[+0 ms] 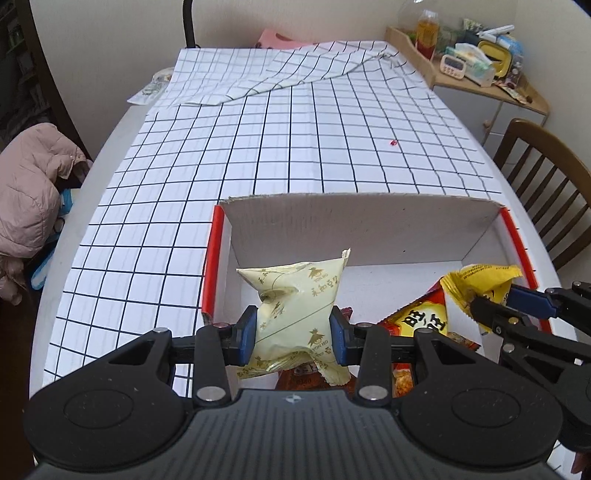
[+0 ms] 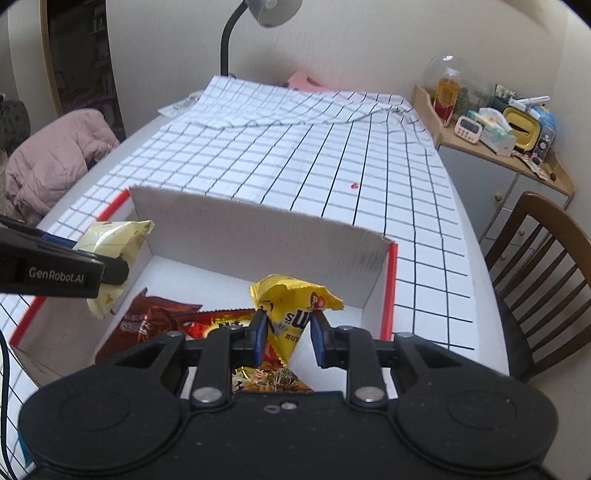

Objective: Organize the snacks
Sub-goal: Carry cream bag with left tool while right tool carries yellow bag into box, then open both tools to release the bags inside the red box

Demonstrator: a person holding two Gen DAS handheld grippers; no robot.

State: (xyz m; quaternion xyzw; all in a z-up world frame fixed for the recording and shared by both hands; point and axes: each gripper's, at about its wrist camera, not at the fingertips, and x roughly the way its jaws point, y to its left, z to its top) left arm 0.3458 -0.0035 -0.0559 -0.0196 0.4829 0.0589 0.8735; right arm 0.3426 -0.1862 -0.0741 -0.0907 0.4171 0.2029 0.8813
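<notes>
My left gripper [image 1: 293, 330] is shut on a pale cream snack packet [image 1: 295, 295] and holds it above the near left part of a white cardboard box with red edges [image 1: 354, 225]. My right gripper [image 2: 288, 332] is shut on a yellow snack packet [image 2: 291, 310] over the box's near right part. In the right wrist view the box [image 2: 258, 236] holds red snack bags [image 2: 162, 321] on its floor, and the cream packet [image 2: 114, 243] shows at the left in the left gripper. The yellow packet [image 1: 480, 280] also shows at the right in the left wrist view, over a red and yellow bag [image 1: 417, 321].
The box stands on a table with a white checked cloth [image 1: 295, 129], folded back at the far end. A wooden chair [image 2: 543, 273] stands to the right. A cluttered side cabinet [image 2: 498, 129] is at the far right, a pink jacket [image 2: 55, 158] at the left, a desk lamp [image 2: 258, 14] at the back.
</notes>
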